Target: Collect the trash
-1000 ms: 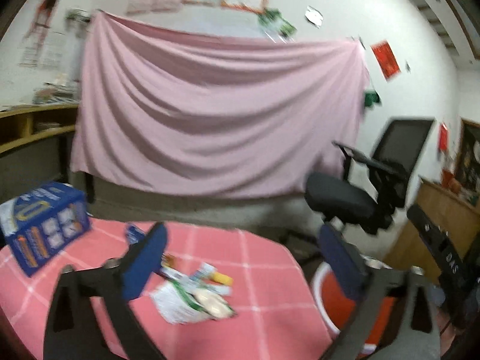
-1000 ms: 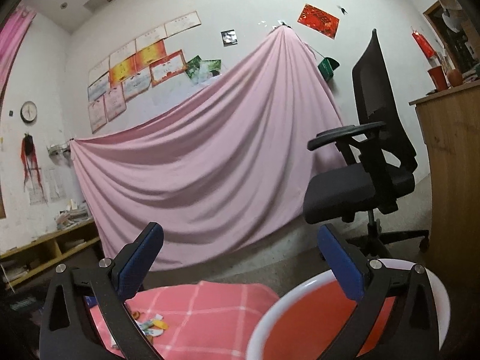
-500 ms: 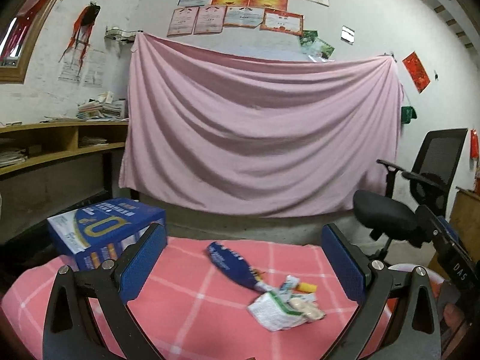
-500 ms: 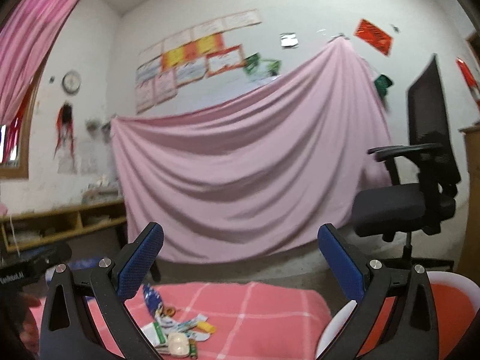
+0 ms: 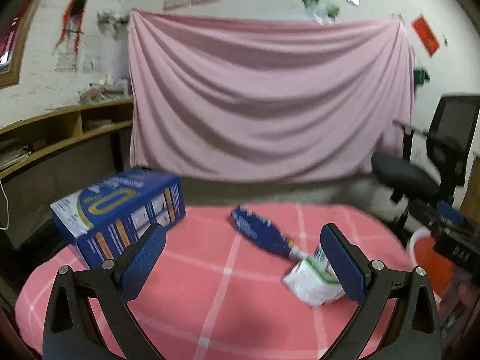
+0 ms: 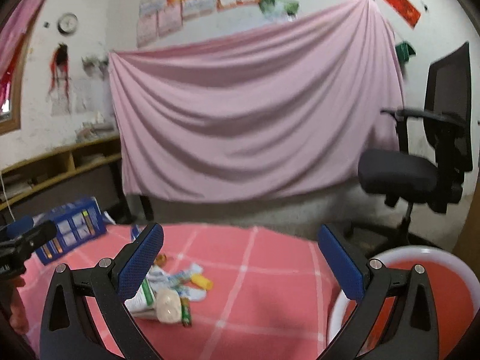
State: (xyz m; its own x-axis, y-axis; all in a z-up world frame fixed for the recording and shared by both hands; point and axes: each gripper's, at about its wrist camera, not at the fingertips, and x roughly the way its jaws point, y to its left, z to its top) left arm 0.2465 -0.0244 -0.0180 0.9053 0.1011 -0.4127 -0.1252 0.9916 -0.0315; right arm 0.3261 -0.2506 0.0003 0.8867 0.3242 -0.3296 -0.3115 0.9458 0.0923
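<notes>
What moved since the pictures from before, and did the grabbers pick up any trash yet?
Both grippers swung left, toward the table: the trash pile now fills more of the right gripper's view and the bin has slid to its edge. The left gripper came closer to the wrappers. Nothing was picked up; both stay open and empty. The trash and blue box lie unmoved.

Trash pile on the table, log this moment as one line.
left gripper: open, empty | right gripper: open, empty | trash pile: on pink checked cloth, untouched | red bin: beside table, right
</notes>
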